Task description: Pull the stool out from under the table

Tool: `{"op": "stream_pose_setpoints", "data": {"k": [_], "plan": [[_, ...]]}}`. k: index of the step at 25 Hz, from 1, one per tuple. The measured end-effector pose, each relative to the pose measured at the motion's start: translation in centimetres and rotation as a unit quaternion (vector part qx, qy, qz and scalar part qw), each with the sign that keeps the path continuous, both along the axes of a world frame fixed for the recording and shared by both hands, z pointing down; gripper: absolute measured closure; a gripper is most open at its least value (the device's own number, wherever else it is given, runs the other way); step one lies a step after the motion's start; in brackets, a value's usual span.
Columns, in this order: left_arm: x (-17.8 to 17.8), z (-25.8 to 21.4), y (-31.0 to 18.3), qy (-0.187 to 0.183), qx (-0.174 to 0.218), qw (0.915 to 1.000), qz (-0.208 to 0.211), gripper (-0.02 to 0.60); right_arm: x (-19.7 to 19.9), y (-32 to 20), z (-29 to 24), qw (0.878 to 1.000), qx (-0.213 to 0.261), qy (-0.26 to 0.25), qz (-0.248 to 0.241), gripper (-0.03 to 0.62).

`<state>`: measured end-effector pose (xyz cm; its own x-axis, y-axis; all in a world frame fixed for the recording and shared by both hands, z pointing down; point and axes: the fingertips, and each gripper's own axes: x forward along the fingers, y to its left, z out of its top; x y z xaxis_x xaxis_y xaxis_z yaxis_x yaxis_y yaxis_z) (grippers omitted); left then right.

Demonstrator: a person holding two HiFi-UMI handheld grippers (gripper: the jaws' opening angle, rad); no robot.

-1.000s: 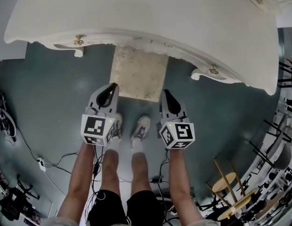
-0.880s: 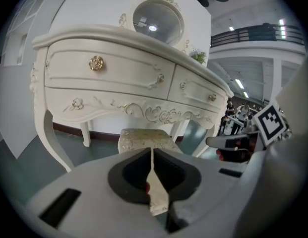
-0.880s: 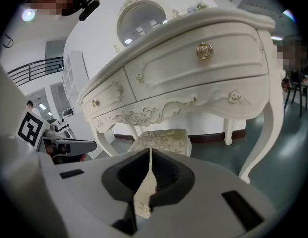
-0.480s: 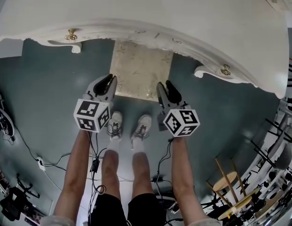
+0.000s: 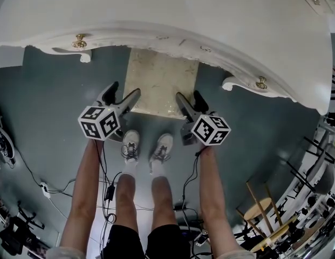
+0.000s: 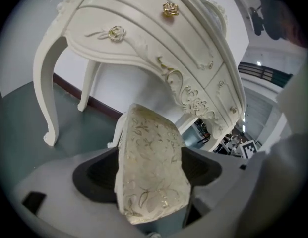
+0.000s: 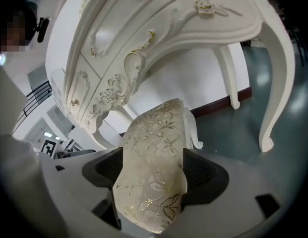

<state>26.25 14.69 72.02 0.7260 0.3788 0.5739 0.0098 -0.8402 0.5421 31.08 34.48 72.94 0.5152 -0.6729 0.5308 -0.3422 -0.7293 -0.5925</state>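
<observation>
Stool (image 5: 162, 82) with floral-embossed cream seat lies ungripped between just-opened fingers (image 6: 96, 175) of left gripper (image 5: 124, 89) and right gripper (image 5: 187, 95).

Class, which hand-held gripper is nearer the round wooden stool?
Right. The round wooden stool lies down-right of the right hand-held gripper; the left hand-held gripper is farther left. Both just opened, cushioned stool between their jaws.

The left tongs (image 6: 149, 172) have just been opening their jaws, which stand wide on either side of the stool (image 6: 150, 148), whose cream cushion has a gold leaf pattern. Behind the stool rises the white carved bench (image 6: 144, 33), with gold knobs (image 6: 170, 8) on its drawers and a curved leg (image 6: 44, 83) on the grey-green floor (image 6: 17, 128).
</observation>
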Motion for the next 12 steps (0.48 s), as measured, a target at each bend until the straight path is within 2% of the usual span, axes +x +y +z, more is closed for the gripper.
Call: {"op": "stream_pose_setpoints", "data": {"k": [4,12], "plan": [[0.2,1.7,-1.0,-0.021,-0.006,0.9998,-0.004,0.163,0.6,0.6,1.3,0.999,0.024,-0.022,0.025,0.198],[1.4,3.7,-1.1,-0.029,-0.019,0.9994,-0.005,0.161,1.7,0.2,3.6,0.998,0.037,-0.049,0.02,0.194]]}}
